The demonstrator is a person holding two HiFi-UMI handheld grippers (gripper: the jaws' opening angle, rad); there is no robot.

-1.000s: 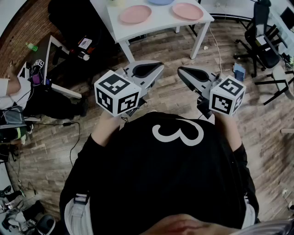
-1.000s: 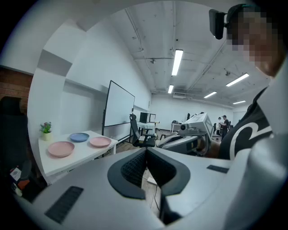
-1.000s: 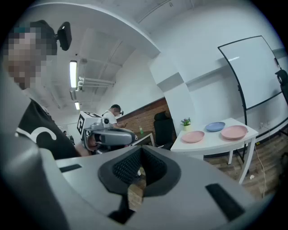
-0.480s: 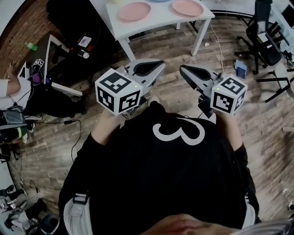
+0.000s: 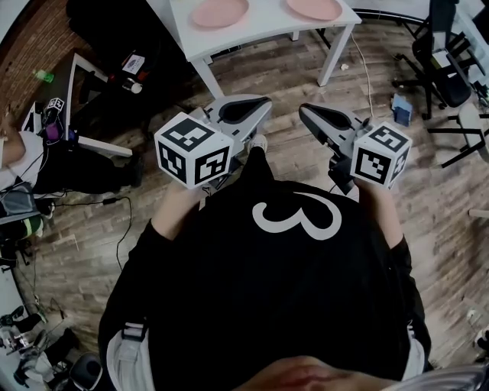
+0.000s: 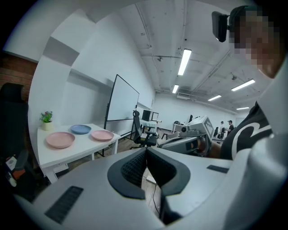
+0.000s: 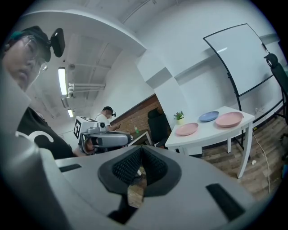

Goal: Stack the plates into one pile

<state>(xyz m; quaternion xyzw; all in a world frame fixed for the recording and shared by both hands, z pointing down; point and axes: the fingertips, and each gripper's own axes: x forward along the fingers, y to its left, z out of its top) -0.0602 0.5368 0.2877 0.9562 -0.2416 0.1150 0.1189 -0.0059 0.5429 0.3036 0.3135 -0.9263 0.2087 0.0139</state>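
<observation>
The left gripper (image 5: 256, 105) and the right gripper (image 5: 312, 116) sit mid-frame, jaws together and empty. At the top edge, two pink plates (image 5: 219, 12) (image 5: 313, 8) lie apart on the table (image 5: 263, 29), with a blue plate (image 6: 80, 129) between them.

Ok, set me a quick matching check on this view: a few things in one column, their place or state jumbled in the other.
Things:
1. blue plate
2. potted plant
3. whiteboard
4. left tongs

Place or state:
A. shut, nothing between them
B. standing beyond the table
C. lying flat on the table, not stacked
D. upright at the table's far corner by the wall

Pairs: 1-C, 2-D, 3-B, 4-A
</observation>
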